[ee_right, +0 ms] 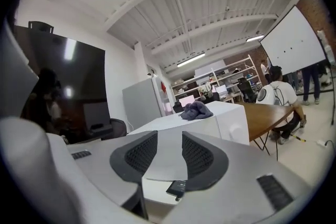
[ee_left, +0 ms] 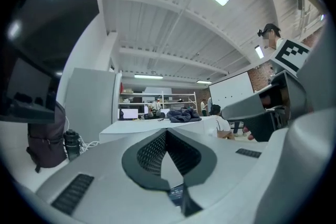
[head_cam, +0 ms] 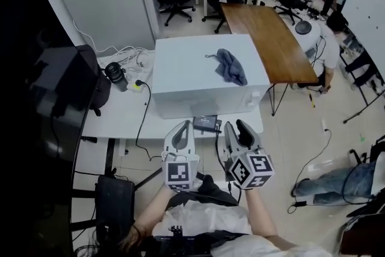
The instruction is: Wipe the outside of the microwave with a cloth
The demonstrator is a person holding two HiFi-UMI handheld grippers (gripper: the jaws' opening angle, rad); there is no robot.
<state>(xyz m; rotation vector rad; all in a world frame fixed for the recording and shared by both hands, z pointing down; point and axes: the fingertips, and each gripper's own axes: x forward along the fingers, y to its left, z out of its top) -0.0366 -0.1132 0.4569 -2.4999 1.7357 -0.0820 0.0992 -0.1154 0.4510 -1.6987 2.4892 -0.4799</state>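
The white desk (head_cam: 117, 114) fills the middle of my head view. The microwave (head_cam: 198, 78) sits on its right half, a plain white box with one long face toward me. Off to the far right, a wooden table (head_cam: 264, 33) runs away from me.

My two grippers hang side by side over the near edge of the desk. Both point level at the microwave's near face and stop short of it, touching nothing. The left gripper (head_cam: 180, 127) has its jaws together at the tips, with nothing in them. The right gripper (head_cam: 238, 129) has its jaws partway apart, with a clear gap between the pads and nothing in that gap.

The cloth (head_cam: 231, 65), dark blue-grey and crumpled, lies on top of the microwave, right of centre. It is beyond and above both sets of jaws, well apart from them. In the right gripper view it shows just over the gap.

A small black box (head_cam: 206, 123) lies at the desk's near edge, between the two grippers.
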